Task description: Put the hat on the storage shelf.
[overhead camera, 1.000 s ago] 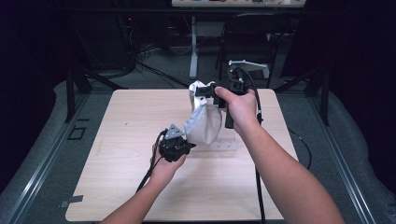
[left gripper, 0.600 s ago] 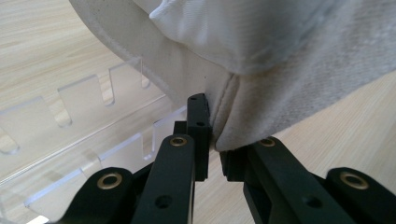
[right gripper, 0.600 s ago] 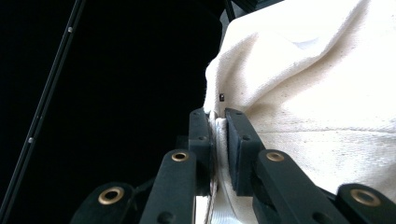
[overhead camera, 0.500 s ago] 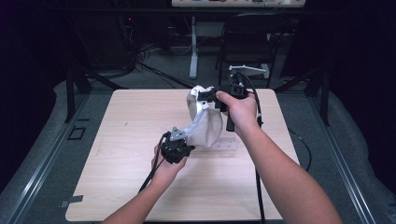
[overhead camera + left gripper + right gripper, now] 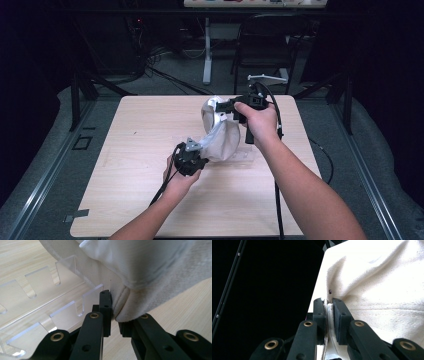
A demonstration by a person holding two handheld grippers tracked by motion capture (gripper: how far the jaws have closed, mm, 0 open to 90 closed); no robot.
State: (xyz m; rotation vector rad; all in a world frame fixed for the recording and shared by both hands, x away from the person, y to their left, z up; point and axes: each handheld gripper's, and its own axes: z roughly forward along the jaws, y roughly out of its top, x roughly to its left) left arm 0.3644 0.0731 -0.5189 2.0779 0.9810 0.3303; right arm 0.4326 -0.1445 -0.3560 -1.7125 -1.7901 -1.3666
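The step in hand is judged to be the spreading or lifting of a white fabric item (image 5: 220,140) held between two grips. To do it well, both pinches should be kept on the hemmed edges, and the pull should be shared evenly so that neither seam slips out. The cloth should also be kept from snagging on the slotted rack beneath it.

The left gripper (image 5: 116,312) is closed on a folded, seamed corner of the fabric. The corner is seen wedged between the two black jaws, with one pad pressed against its side. These jaws have just been opening slightly, so the hold is judged to be light, and it should be firmed before any harder pull is made.

The right gripper (image 5: 329,305) is clenched tightly on a thick hem, which is sandwiched flat between its pads. In the high view it is held raised at the far side of the tabletop (image 5: 135,150). From there the fabric hangs and stretches down towards the left gripper, nearer the person.

Below the lower end of the cloth a clear acrylic rack (image 5: 37,302) with notched walls lies on the wood. A stiff pale edge of the item passes just above it; whether they touch cannot be told.
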